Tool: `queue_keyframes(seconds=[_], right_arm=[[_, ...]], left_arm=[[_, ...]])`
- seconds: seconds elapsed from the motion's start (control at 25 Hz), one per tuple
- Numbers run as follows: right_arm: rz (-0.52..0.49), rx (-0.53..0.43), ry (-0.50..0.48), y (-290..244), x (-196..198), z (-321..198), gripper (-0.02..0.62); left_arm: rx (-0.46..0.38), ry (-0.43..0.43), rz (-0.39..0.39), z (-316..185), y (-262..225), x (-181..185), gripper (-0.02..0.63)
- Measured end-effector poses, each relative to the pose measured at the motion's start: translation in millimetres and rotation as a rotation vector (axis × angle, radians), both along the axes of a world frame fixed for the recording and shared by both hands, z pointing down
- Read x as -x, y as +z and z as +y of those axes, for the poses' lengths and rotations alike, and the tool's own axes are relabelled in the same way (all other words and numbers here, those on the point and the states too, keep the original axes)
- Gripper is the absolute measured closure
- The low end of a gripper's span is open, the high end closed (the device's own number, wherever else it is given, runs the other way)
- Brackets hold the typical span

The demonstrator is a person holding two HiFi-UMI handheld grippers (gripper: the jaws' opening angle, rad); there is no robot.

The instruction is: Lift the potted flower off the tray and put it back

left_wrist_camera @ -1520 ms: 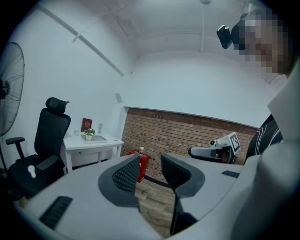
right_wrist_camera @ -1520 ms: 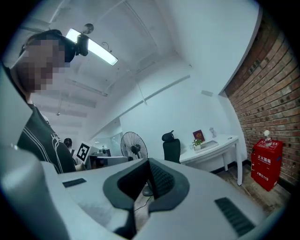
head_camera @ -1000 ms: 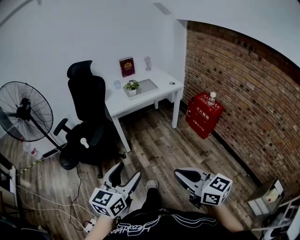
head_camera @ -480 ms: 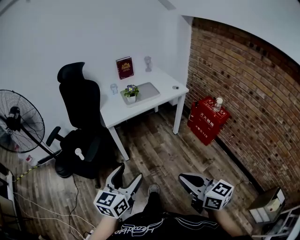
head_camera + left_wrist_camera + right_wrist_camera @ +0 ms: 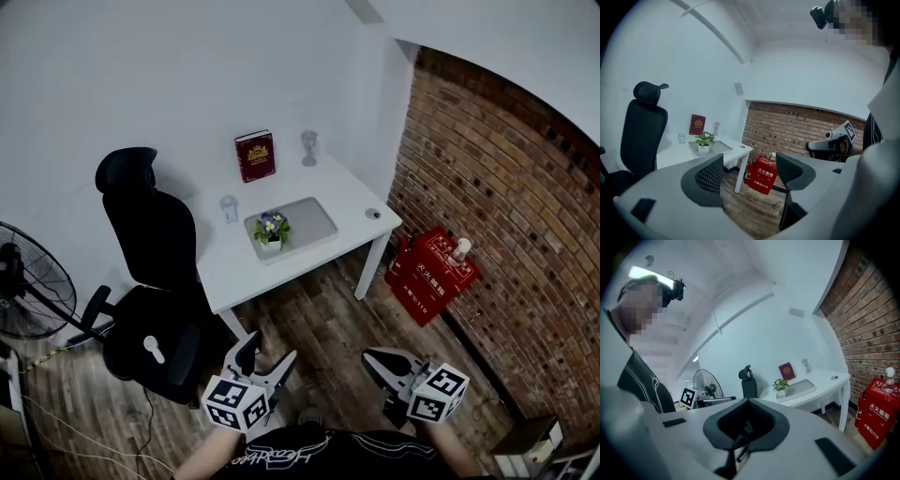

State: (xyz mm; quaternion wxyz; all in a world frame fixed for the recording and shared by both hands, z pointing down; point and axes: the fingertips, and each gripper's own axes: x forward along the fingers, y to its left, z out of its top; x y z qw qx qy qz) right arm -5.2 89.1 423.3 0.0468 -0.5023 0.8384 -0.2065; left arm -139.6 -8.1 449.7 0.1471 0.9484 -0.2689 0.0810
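The potted flower [image 5: 271, 232], purple blooms in a small white pot, stands on the left end of a grey tray [image 5: 305, 220] on the white desk [image 5: 234, 272]. It also shows small and far off in the left gripper view [image 5: 704, 142] and the right gripper view [image 5: 781, 387]. My left gripper [image 5: 265, 354] hangs low in front of me, well short of the desk, open with nothing between its pads [image 5: 710, 176]. My right gripper [image 5: 380, 362] is level with it on the right, shut and empty, far from the pot.
A red book [image 5: 255, 156], a glass [image 5: 229, 208] and a small figurine [image 5: 308, 145] stand on the desk. A black office chair [image 5: 141, 281] is left of it, a fan [image 5: 28, 291] at far left. A red box [image 5: 433, 272] leans against the brick wall [image 5: 525, 234].
The person has walked toward the desk, carrying both grippers forward. Desk, tray and flower now sit nearer and lower in the head view; the fan has slid to the left edge.
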Motion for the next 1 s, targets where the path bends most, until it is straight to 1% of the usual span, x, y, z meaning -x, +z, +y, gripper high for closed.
queue_keyframes(seconds=[0.12,0.2,0.36,0.52,0.72,0.92,1.0], right_arm=[[0.003,-0.015,-0.004,-5.5,-12.5,-49.5,0.592],[0.001,-0.022,0.004,-6.9,-21.7,-73.3,0.593],[-0.021,-0.019,0.021,-1.4,-39.0,-101.4,0.594],[-0.033,-0.02,0.002,1.6,-48.5,-125.4,0.592],[-0.049,-0.006,-0.056,9.7,-62.5,-165.3,0.593],[-0.055,-0.005,-0.163,10.0,-79.3,-222.1,0.592],[-0.056,-0.005,-0.199,8.0,-87.3,-246.2,0.592]], left_arm=[[0.003,-0.015,-0.015,-50.6,2.9,-12.0,0.261],[0.005,-0.018,-0.029,-77.3,6.3,-20.6,0.261],[0.001,-0.021,-0.062,-113.4,13.8,-38.3,0.261],[0.002,-0.053,-0.088,-141.6,21.7,-49.5,0.261],[0.022,-0.106,-0.127,-177.6,38.4,-62.6,0.261],[0.052,-0.203,-0.15,-220.0,54.3,-73.2,0.259],[0.07,-0.228,-0.164,-235.8,63.4,-78.3,0.259]])
